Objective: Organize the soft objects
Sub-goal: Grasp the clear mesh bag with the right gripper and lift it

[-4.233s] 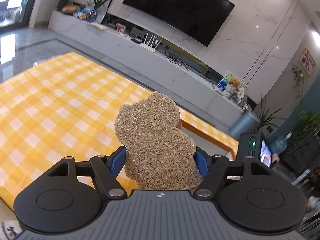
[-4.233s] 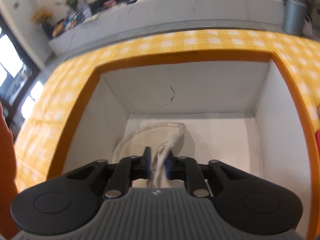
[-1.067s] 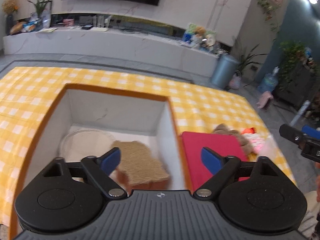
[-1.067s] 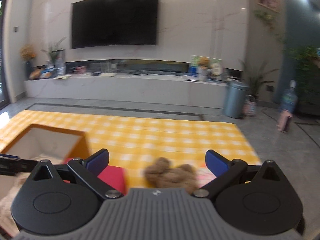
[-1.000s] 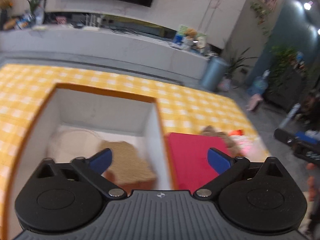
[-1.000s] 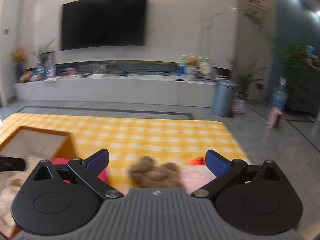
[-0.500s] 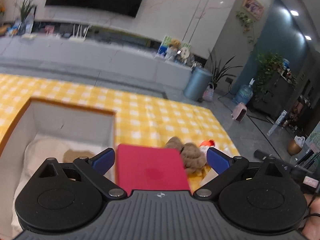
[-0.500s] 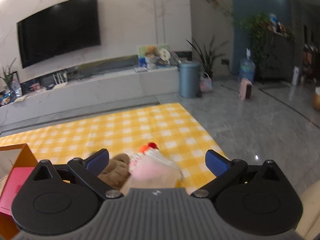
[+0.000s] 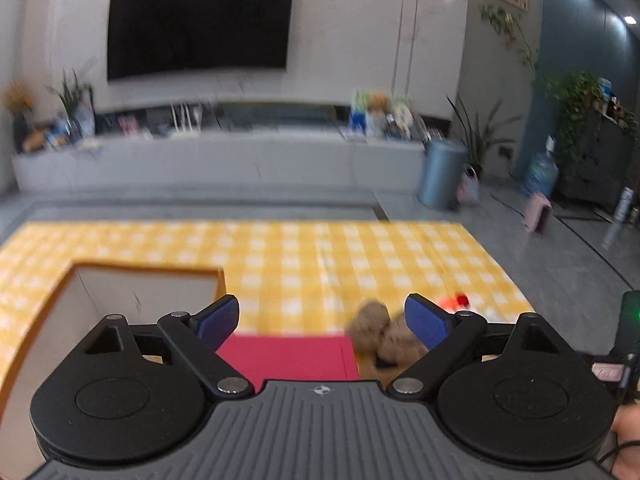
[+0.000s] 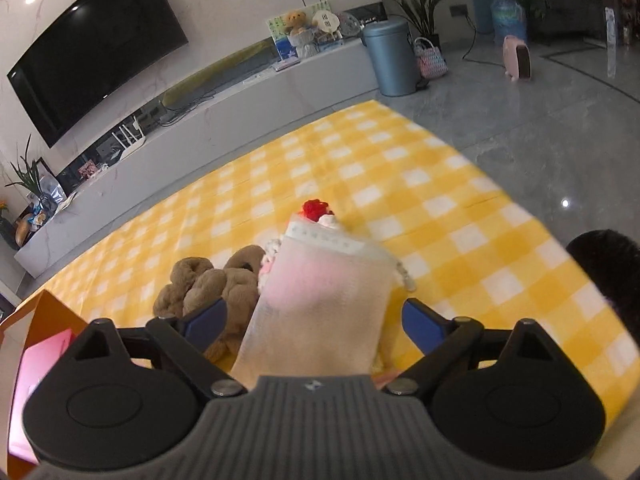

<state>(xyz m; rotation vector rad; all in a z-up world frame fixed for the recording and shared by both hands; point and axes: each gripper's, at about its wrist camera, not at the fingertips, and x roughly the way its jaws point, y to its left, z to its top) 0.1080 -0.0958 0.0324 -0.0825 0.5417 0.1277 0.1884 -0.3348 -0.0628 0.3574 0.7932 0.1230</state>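
Right wrist view shows the right gripper [image 10: 314,316] with its two blue fingers [image 10: 204,320] spread wide, and nothing is pinched between them. A pale mesh pouch [image 10: 320,300] with something pink inside lies in the gap between the fingers, on the yellow checkered cloth [image 10: 460,240]. I cannot tell if the fingers touch it. A small red piece [image 10: 314,209] sits at the far end of the pouch. Just beside the pouch, on its left, lies a brown plush toy [image 10: 212,280], partly behind the left finger. At the left edge stands an orange box [image 10: 44,312].

On the left wrist view the left gripper [image 9: 322,322] is also spread wide and holds nothing. Below the gap lies a red flat object [image 9: 288,356], with the blurred brown plush toy [image 9: 380,336] next to it on the right. The orange box [image 9: 152,270], white inside, is on the left.
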